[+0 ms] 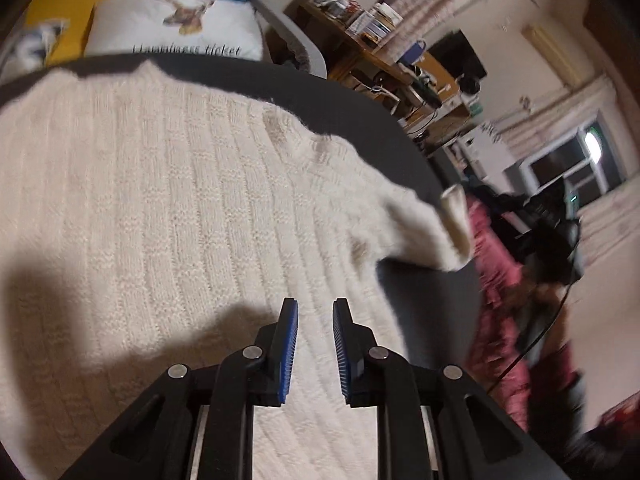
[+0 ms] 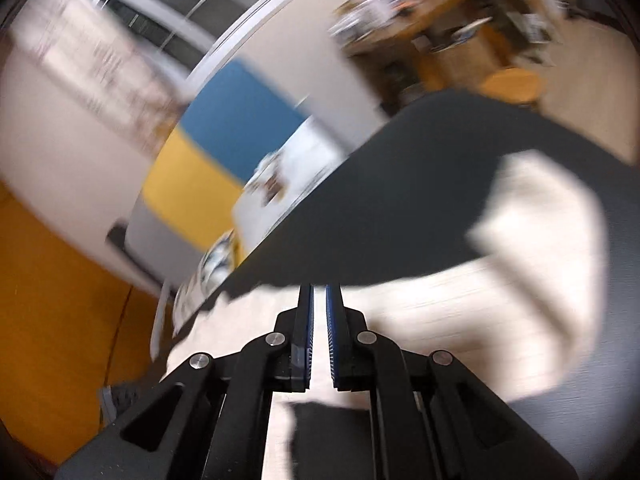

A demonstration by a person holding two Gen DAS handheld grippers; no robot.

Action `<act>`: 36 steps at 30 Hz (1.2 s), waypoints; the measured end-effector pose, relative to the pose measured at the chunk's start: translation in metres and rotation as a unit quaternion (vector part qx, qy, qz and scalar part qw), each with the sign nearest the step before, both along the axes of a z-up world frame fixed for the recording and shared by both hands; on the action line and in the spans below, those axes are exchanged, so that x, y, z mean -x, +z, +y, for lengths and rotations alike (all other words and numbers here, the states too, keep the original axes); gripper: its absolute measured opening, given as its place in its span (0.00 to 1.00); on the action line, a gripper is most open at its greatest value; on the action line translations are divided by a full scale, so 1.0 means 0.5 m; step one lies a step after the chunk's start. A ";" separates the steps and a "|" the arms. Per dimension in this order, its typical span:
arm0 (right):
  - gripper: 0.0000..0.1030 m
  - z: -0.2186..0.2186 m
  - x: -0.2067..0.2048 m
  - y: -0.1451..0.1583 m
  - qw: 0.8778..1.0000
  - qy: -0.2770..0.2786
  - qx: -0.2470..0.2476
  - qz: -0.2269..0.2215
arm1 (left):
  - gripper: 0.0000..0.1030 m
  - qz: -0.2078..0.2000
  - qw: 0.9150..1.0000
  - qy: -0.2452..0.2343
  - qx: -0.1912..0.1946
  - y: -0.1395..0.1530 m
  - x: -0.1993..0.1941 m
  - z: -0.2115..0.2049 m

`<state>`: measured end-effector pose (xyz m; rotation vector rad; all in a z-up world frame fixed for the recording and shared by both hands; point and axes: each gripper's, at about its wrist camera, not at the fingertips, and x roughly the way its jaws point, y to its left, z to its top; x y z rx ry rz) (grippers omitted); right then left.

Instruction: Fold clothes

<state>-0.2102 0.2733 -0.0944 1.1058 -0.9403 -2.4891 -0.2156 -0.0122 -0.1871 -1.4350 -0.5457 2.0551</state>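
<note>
While spread flat across dark table for folding, cream sweater, one sleeve flung edgeward. Left gripper tongs spread, empty, hovering above its body. Right gripper tongs nearly together over cloth; pinch impossible to tell through blur.

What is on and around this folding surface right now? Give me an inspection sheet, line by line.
Surface: dark grey table, bare around the garment.
Job's things: cream knit sweater spread flat, one sleeve reaching the table's edge.
Clutter: nothing seen on the table.
Grippers: left gripper open over the sweater, empty; right gripper with jaws nearly closed, cream fabric showing between them, grip uncertain in the blur.
Cables: thin dark cable beside the table.
Surroundings: printed white pillow, crowded wooden shelf, window.
</note>
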 end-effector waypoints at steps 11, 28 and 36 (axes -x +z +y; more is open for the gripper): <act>0.62 0.089 -0.086 -0.005 0.967 -0.143 -0.201 -0.058 | 0.18 0.026 0.999 0.002 0.020 0.016 -0.027 -0.050; 0.67 0.329 -0.246 -0.124 0.957 -0.284 0.016 -0.062 | 0.18 0.015 0.999 -0.021 0.032 -0.004 -0.032 -0.006; 0.42 0.366 -0.244 -0.154 0.937 -0.338 0.066 -0.058 | 0.18 0.014 0.998 -0.029 0.045 -0.008 -0.036 0.003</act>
